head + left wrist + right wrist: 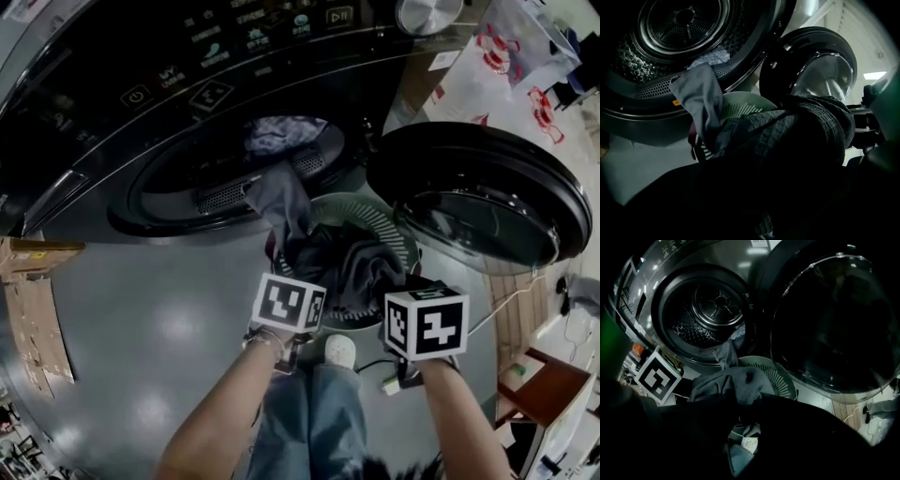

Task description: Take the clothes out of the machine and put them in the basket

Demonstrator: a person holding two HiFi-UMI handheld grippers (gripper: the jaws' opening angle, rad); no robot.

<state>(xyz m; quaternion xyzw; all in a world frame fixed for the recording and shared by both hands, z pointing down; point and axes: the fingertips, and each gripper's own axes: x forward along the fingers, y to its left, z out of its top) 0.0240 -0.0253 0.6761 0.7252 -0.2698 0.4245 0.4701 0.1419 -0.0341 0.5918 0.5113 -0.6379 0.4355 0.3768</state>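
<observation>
Clothes (342, 262), dark and limp, pile over the basket (370, 214), with one grey piece (279, 202) trailing from it to the machine (169, 112). They look soft, light and snaggy, so grab thick bunches. Your left gripper (289, 302) and right gripper (427, 323) fingers pinch cloth above the basket.

You have a dark checked cloth (801, 131) and a grey garment (281, 202) over the pale green basket (377, 216); the machine (112, 141) behind it is glossy black.

The clothes (342, 262) are matt, partly waffle-woven cloth, the basket (780, 378) slatted plastic, the washing machine (112, 103) glossy black with a perforated metal drum (693, 329).
</observation>
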